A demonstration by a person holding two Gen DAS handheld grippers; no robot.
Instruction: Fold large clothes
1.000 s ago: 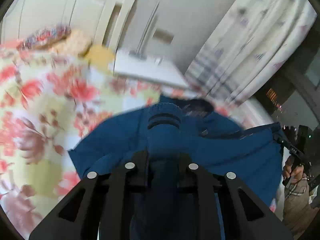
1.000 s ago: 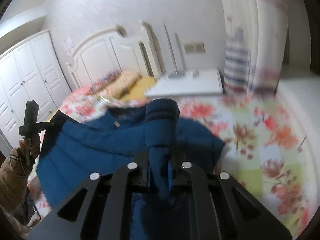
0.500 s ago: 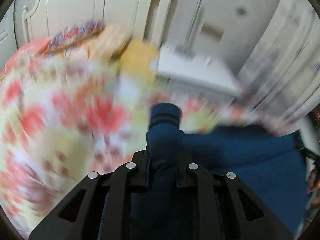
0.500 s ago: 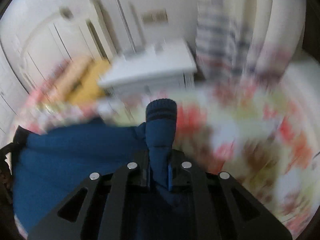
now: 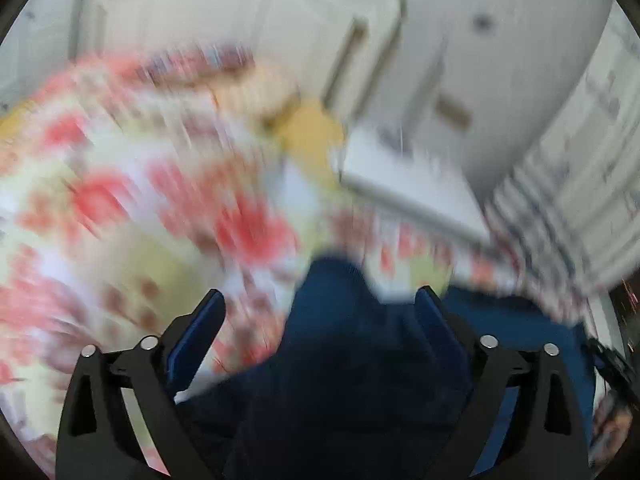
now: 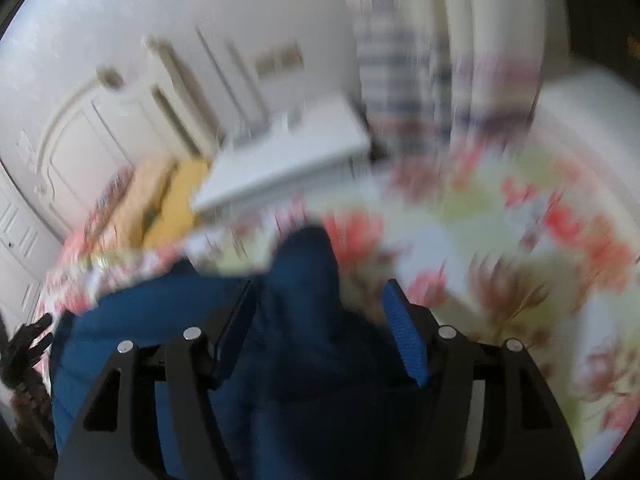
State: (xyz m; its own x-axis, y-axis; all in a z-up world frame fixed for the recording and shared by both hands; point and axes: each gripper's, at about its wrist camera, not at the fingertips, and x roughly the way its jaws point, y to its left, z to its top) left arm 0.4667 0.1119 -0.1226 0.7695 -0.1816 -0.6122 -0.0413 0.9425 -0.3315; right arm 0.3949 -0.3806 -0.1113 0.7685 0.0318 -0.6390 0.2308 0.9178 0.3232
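We see both grippers' jaws opening, a blue jacket sleeve loose between each pair, on the floral bedspread; open bed left. Right view adds the nightstand.

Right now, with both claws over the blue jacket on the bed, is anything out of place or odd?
Nothing stands out. Both claws are opening, left claw and right claw, each with a blue jacket sleeve loose between its pads, over the floral bedspread. Frames are motion-blurred.
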